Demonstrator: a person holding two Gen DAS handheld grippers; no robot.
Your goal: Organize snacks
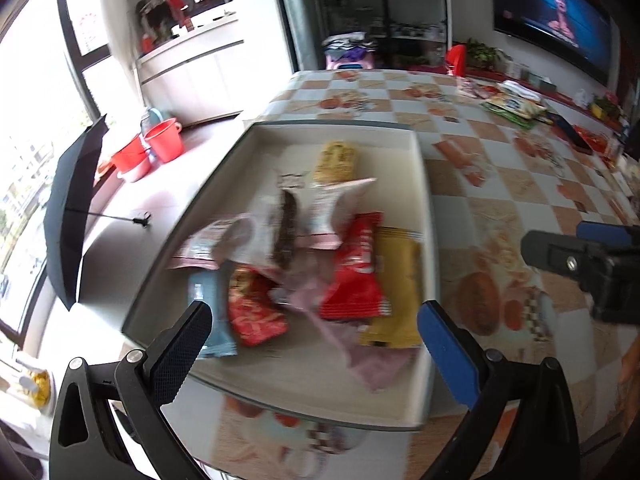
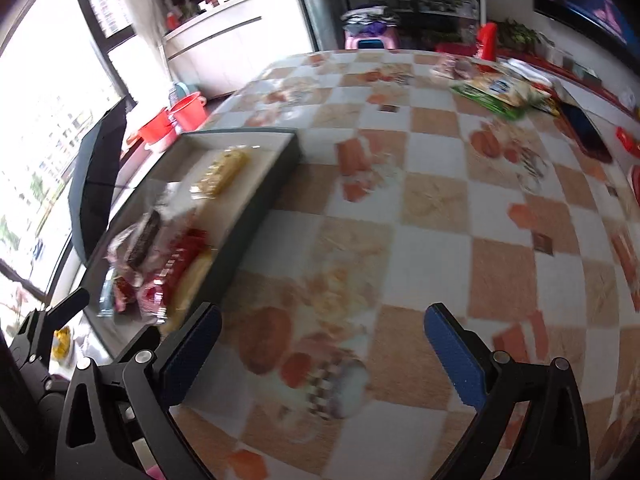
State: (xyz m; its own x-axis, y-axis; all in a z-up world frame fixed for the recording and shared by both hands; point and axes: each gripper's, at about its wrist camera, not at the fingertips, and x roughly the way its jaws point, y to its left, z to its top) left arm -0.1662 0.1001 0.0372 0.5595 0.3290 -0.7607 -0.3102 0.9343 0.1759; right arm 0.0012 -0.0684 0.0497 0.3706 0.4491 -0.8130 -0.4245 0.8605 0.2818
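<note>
A shallow grey box (image 1: 420, 184) with a pale inside holds several snack packets: a red one (image 1: 356, 264), a yellow one (image 1: 400, 280), a light blue one (image 1: 208, 304), a yellow-beige one (image 1: 336, 160) at the far end. My left gripper (image 1: 316, 332) is open and empty just above the box's near end. My right gripper (image 2: 324, 344) is open and empty above the checkered tablecloth, right of the box (image 2: 264, 200). The right gripper also shows at the right edge of the left wrist view (image 1: 592, 252). Both views are motion blurred.
More snack bags (image 2: 500, 88) lie at the far right of the table (image 2: 440, 200), with a dark flat object (image 2: 584, 128) beside them. A black umbrella (image 1: 76, 216) and red buckets (image 1: 160, 140) stand on the floor at the left. A TV (image 1: 552, 12) hangs on the far wall.
</note>
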